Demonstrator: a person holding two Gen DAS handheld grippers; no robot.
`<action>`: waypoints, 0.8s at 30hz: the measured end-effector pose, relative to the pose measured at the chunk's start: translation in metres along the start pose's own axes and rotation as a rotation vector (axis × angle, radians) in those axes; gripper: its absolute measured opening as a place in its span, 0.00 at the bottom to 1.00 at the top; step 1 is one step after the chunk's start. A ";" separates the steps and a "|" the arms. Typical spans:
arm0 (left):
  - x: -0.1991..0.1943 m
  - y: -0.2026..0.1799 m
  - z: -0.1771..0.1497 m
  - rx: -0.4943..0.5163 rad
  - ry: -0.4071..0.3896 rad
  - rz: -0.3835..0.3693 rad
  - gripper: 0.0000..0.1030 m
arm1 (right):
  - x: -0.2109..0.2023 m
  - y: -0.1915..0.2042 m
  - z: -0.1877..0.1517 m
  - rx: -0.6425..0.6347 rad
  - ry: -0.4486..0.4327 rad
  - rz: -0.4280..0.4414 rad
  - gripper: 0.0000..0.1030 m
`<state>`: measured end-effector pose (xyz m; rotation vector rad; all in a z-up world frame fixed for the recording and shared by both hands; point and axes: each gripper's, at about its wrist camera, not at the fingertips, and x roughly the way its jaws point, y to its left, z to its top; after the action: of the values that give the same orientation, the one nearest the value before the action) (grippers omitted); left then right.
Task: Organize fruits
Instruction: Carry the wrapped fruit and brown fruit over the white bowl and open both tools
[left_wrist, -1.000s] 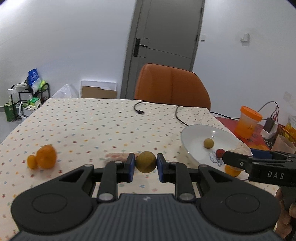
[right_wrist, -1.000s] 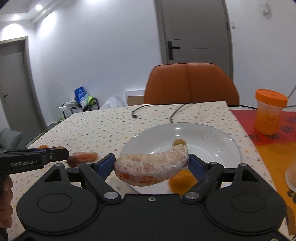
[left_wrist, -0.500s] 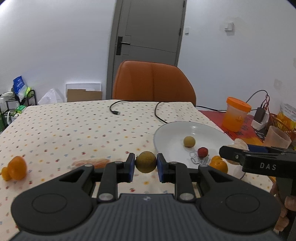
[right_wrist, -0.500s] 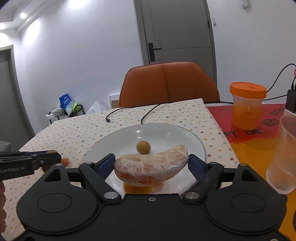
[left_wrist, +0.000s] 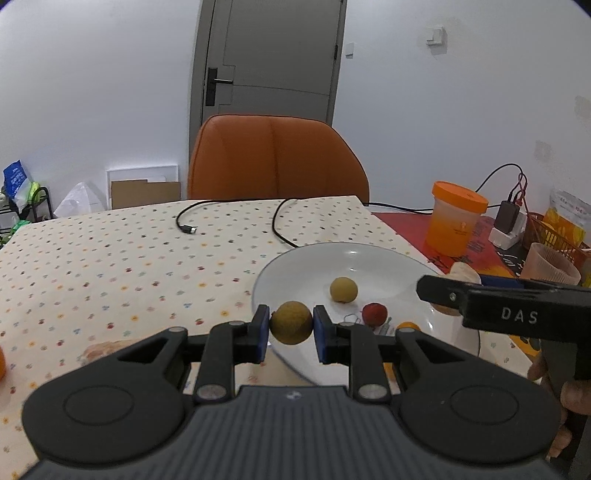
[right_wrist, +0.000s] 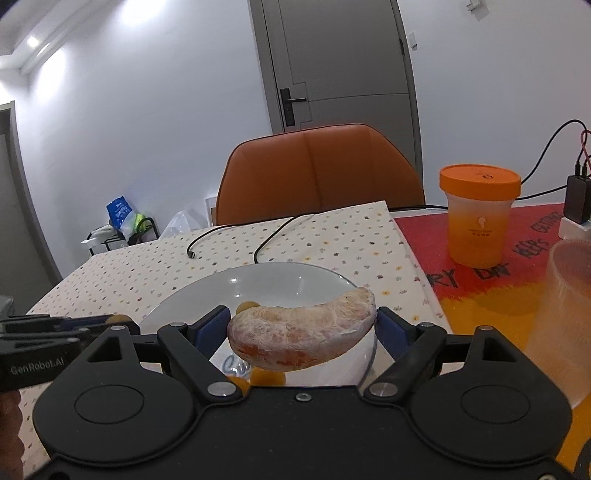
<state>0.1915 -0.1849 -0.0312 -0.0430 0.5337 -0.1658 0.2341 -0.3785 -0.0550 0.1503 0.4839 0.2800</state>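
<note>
Left claw (left_wrist: 291, 325) clamps ball fruit (left_wrist: 291, 322) at plate (left_wrist: 369, 254) rim; right claw (right_wrist: 303, 326) grips pomelo wedge (right_wrist: 301, 334) over plate, both staged for drop.

plate (left_wrist: 369, 254) on table (left_wrist: 110, 258), three small fruits (left_wrist: 343, 290) in it, chair (left_wrist: 275, 158) behind, lidded cup (left_wrist: 456, 221) right of plate

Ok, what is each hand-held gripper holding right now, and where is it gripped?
Left hand-held gripper: round yellow-brown fruit, pinched at its sides. Right hand-held gripper: peeled citrus segment, clamped at its two ends.
</note>
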 end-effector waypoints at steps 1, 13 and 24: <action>0.002 -0.001 0.001 0.002 0.001 -0.001 0.23 | 0.001 0.000 0.001 -0.001 0.000 0.002 0.80; 0.009 -0.001 0.007 -0.014 -0.002 0.023 0.26 | 0.011 -0.002 0.006 -0.003 0.004 -0.003 0.65; -0.010 0.022 0.003 -0.049 0.004 0.061 0.30 | 0.004 -0.001 0.004 0.027 0.006 -0.006 0.66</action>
<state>0.1881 -0.1614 -0.0254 -0.0744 0.5421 -0.0929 0.2396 -0.3782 -0.0530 0.1744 0.4937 0.2679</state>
